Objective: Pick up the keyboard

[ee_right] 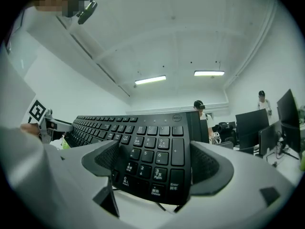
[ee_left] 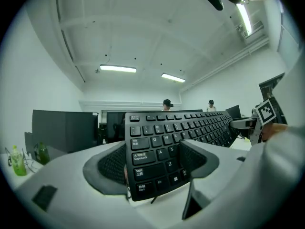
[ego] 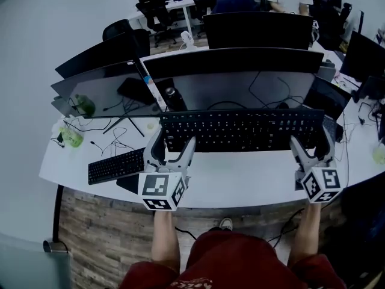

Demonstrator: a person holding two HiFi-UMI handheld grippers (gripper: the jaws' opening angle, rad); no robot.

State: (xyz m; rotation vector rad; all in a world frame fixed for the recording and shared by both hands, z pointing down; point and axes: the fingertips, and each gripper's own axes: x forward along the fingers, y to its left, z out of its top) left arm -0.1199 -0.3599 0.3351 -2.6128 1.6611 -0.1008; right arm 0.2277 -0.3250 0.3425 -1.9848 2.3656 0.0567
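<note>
The keyboard (ego: 240, 131) hangs between the two claws at the middle of the head view, long side running from 9 to 3 o'clock. Its key face is tipped up toward the person, and it looks lifted clear of the white desk (ego: 240, 182). The left claw (ee_left: 152, 161) is closed on the Ctrl and Shift end, one jaw on the keys and the other behind the board. The right claw (ee_right: 155, 161) is clamped the same way on the number-pad end. Both holds are shallow and sit near the corners, with one jaw of each pressing on keycaps rather than on a solid rim, so the board could slip or pivot out if either hand eases off. If one hand rises or pulls faster than the other, the long thin body would probably twist and work loose from the slower claw. A wide monitor (ego: 240, 62) stands close behind at 12 o'clock, and swinging the far edge upward or away could knock it. I cannot trace the keyboard's own cord, but loose cables (ego: 114, 140) lie at 9 o'clock. If it is wired, a taut lead could tug the board back or drag things about. A second keyboard (ego: 115, 166) lies toward 8 o'clock, under any leftward sweep.
</note>
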